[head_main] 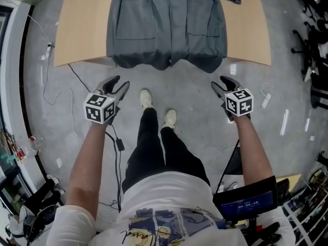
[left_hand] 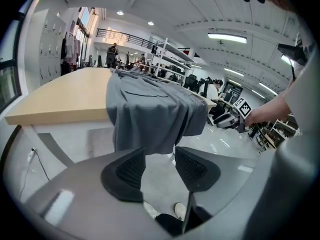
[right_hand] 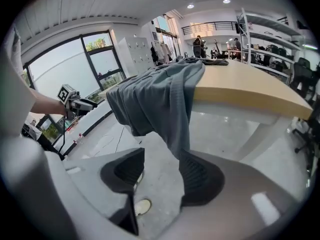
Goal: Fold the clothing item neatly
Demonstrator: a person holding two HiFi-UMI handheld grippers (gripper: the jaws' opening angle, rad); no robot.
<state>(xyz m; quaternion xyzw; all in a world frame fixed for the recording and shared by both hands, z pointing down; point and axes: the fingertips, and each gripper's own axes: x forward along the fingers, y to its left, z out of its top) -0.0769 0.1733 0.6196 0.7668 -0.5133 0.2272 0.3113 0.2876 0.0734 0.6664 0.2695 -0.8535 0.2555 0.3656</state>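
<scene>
The fingers (left_hand: 131,171) of our left gripper (left_hand: 160,151) stand well apart with nothing between the ribbed black pads; only the grey polished floor (head_main: 205,88) and our pale shoes (head_main: 146,99) show through the gap. The fingers (right_hand: 197,176) of our right gripper (right_hand: 161,156) are spread about as wide and are equally empty. In the right gripper view the hanging cloth seems to end just above one pad, but we judge that to be line of sight, since from the head view that gripper is short of the hem.

Both grippers point downward over the floor, one on each side of our legs, near the counter's front edge but apart from it.

Beyond them, the grey fabric clothing item with two patch pockets (head_main: 166,24) lies spread out along the middle of the light wooden counter (head_main: 82,29). Its near end drapes over the front edge and hangs free toward the floor, with a small loose strip of the same cloth lying at the far right corner.

As far as we can see, no fold has been made: the garment is opened flat and roughly centred, which we take as the laying-out done. All of the folding is left, and it would begin with taking hold of the hanging end or the corners.
</scene>
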